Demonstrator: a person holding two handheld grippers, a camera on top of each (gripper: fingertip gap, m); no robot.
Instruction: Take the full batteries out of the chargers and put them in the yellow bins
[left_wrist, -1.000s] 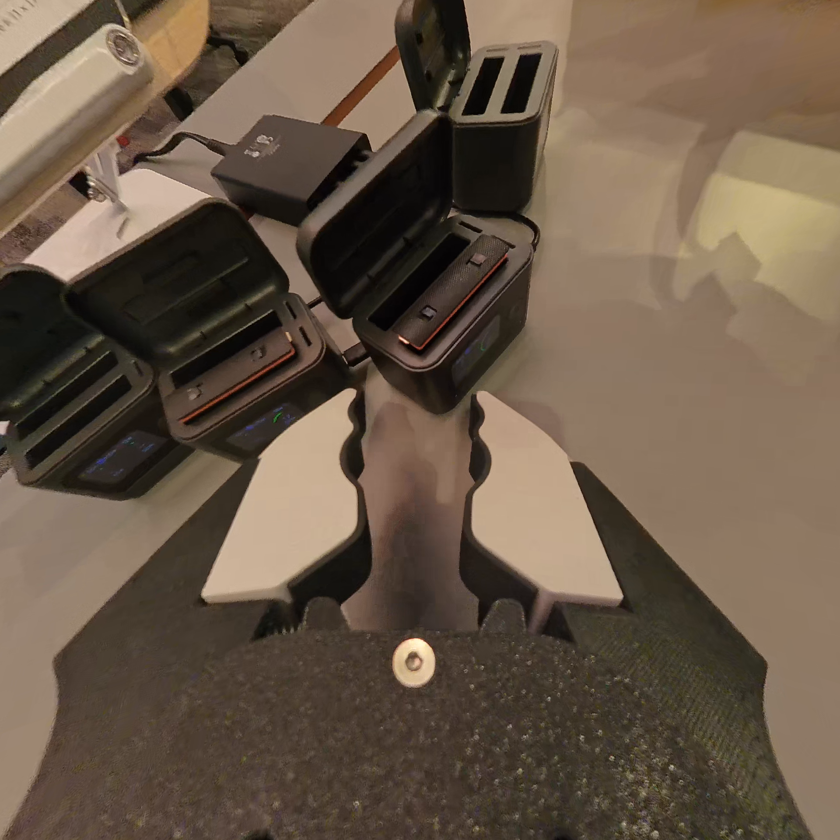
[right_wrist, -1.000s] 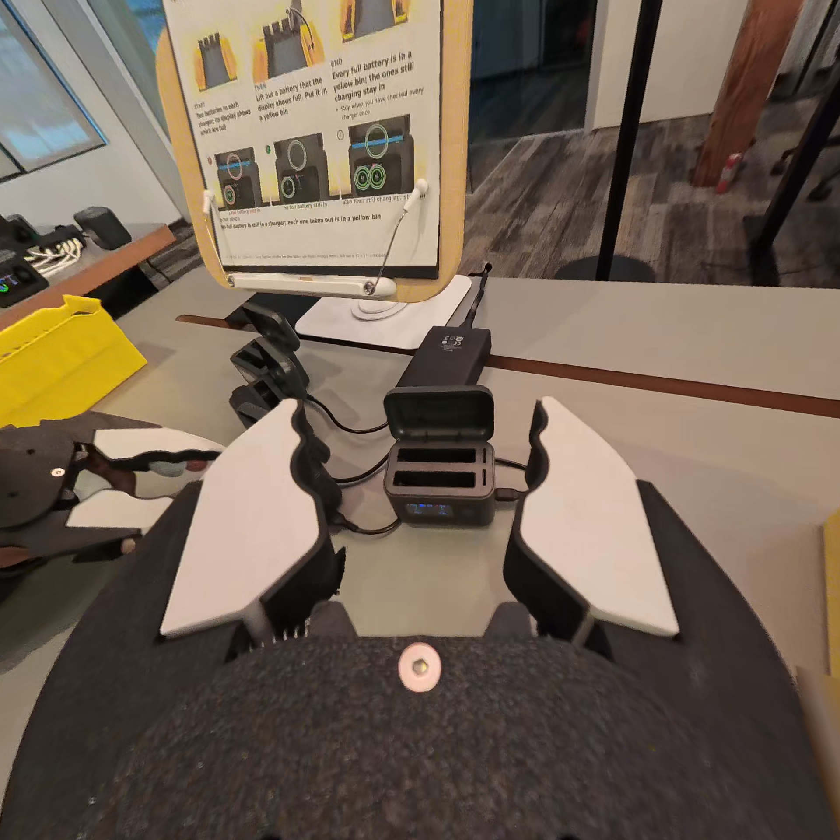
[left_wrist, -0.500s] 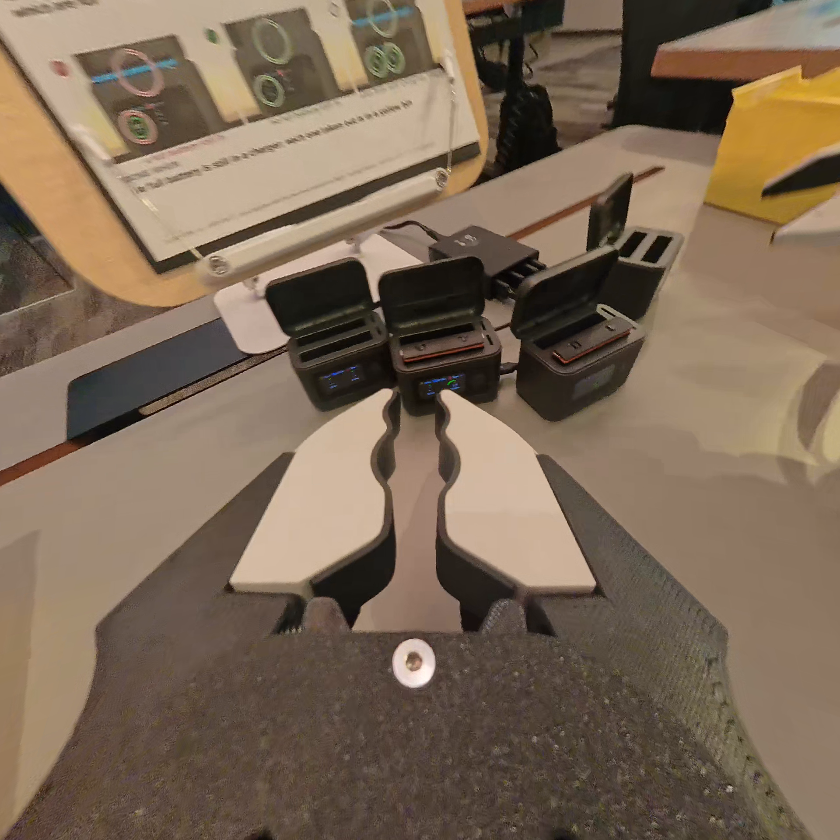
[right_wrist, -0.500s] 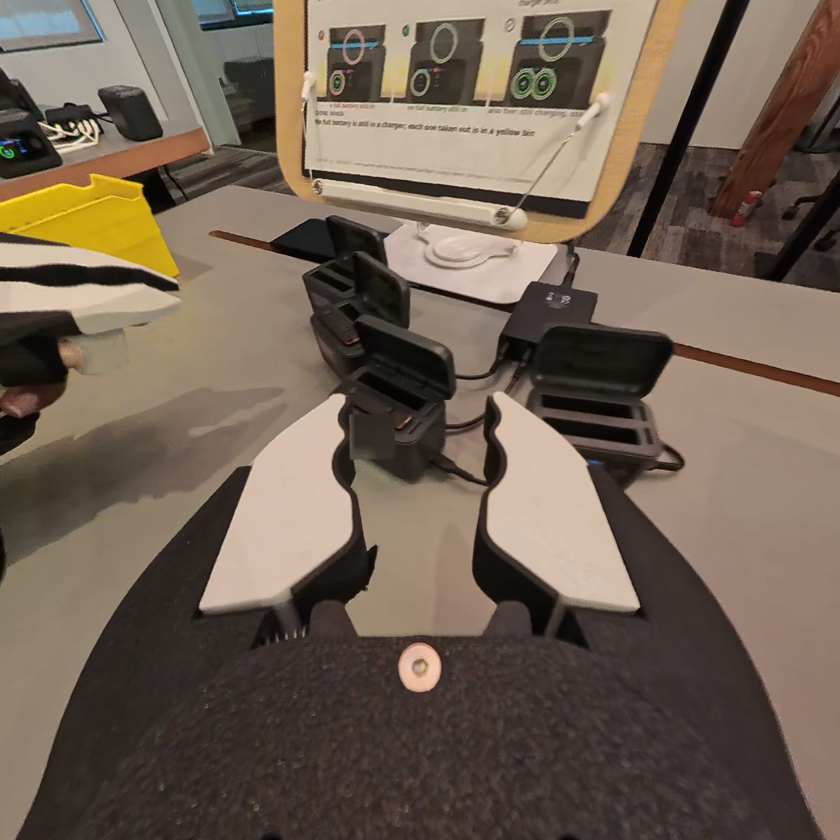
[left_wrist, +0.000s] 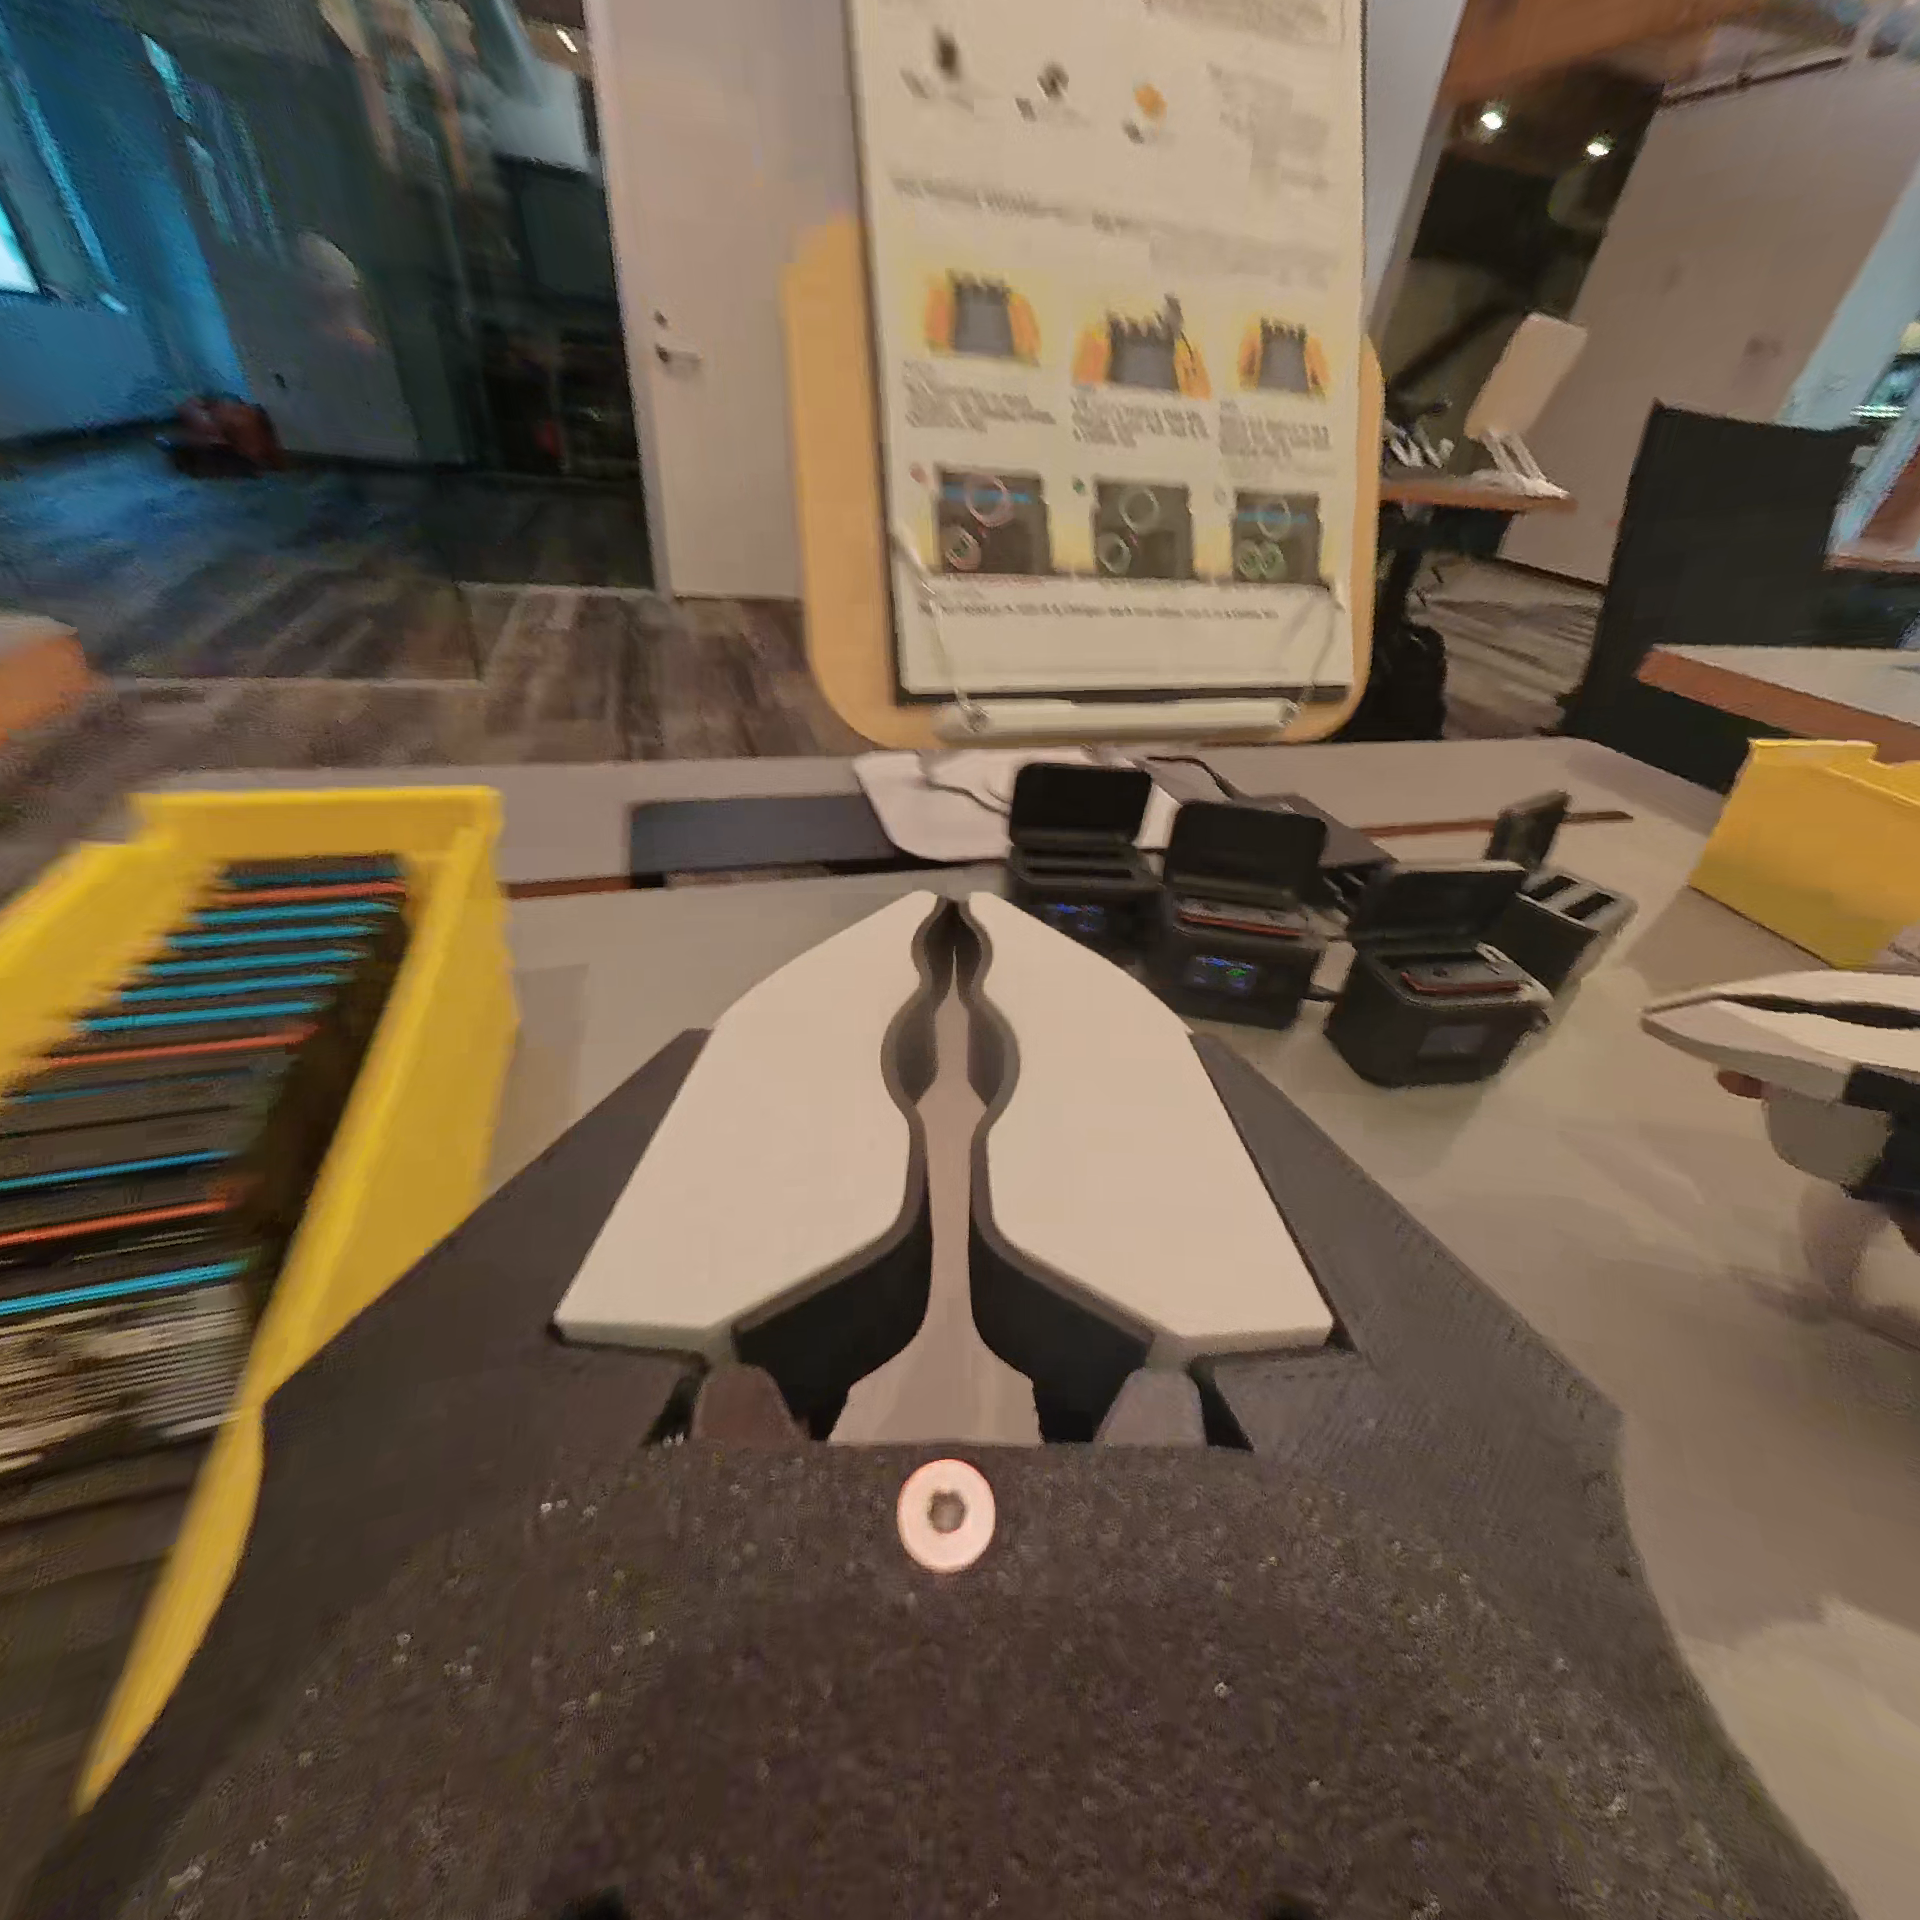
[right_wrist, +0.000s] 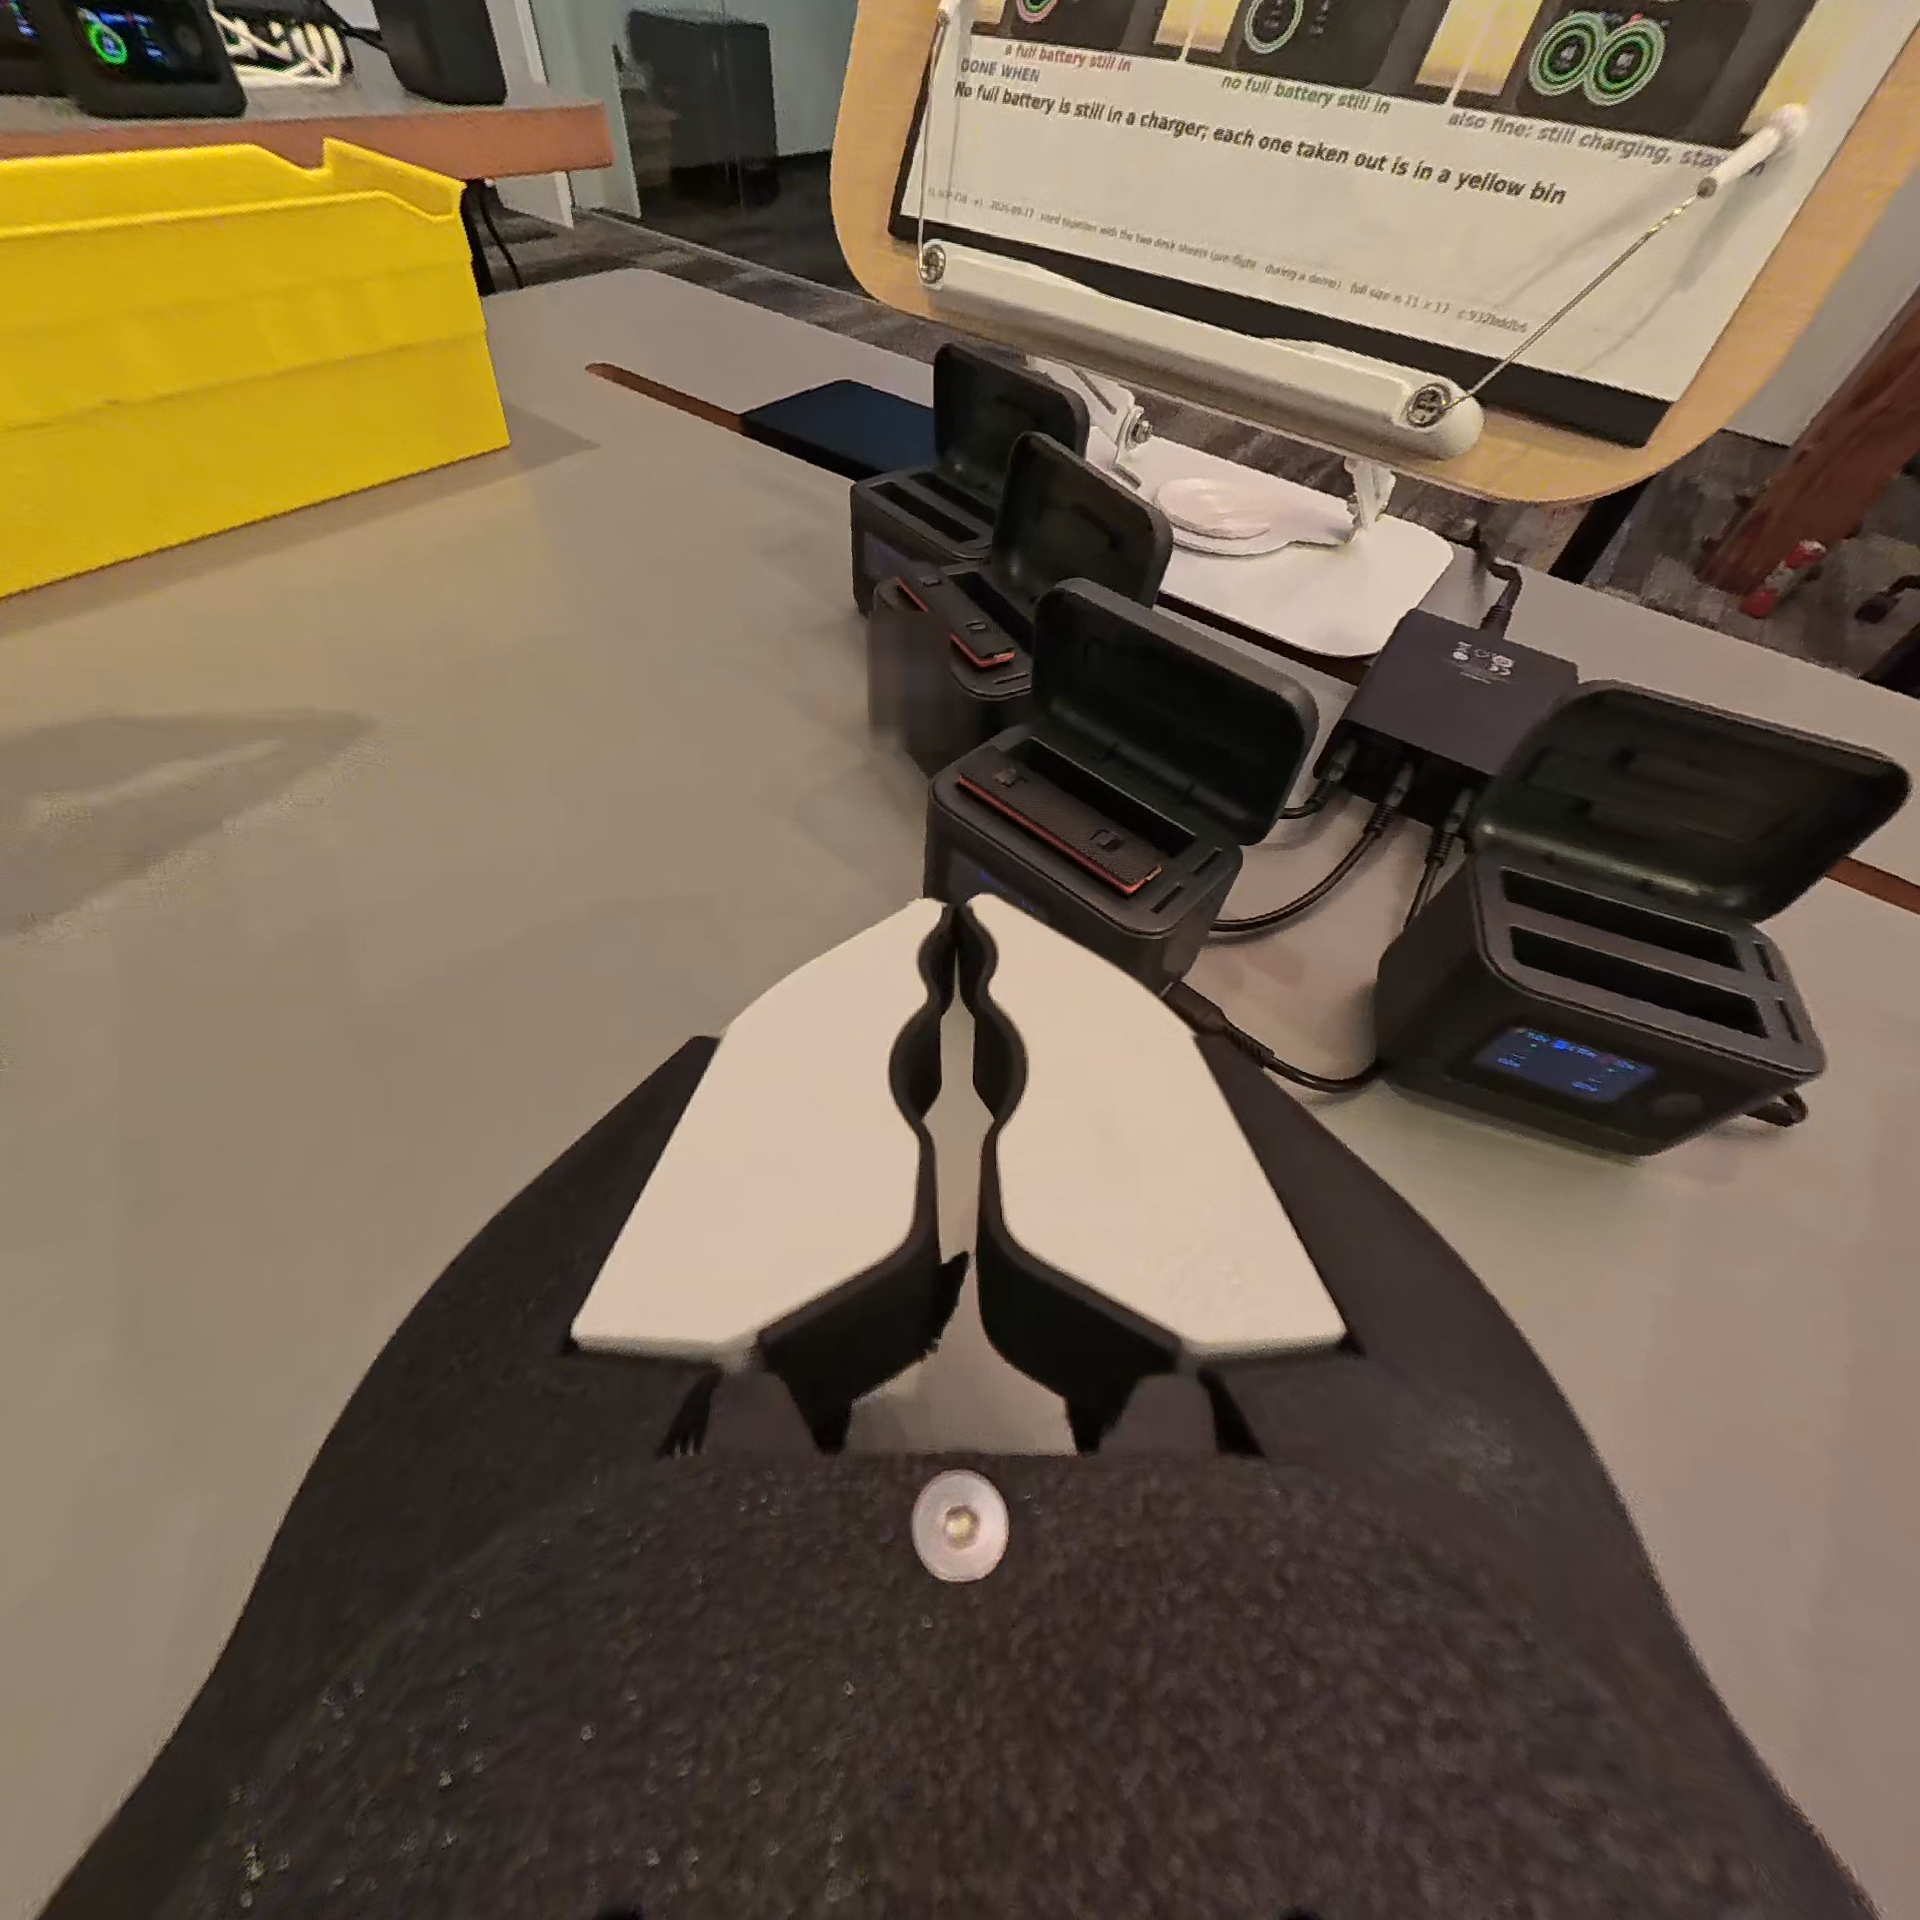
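Several black chargers stand in a row with lids open. In the right wrist view the nearest charger (right_wrist: 1081, 883) holds an orange-edged battery (right_wrist: 1060, 831). The charger to its right (right_wrist: 1600, 997) has two empty slots and a blue display. A farther charger (right_wrist: 935, 675) also holds a battery. My right gripper (right_wrist: 956, 920) is shut and empty, just in front of the nearest charger. My left gripper (left_wrist: 951, 914) is shut and empty, well back from the chargers (left_wrist: 1236, 925). A yellow bin (left_wrist: 416, 1039) full of batteries is at its left. The right gripper (left_wrist: 1787, 1023) shows at the right edge.
A second yellow bin (left_wrist: 1808, 862) stands at the far right of the grey table (left_wrist: 1455, 1247). A board with an instruction sheet (left_wrist: 1112, 416) stands behind the chargers. A black power hub (right_wrist: 1455, 686) with cables lies behind them.
My left gripper has pulled back from the chargers, swung left toward the yellow bin and closed. My right gripper has closed and moved in close to the nearest charger.
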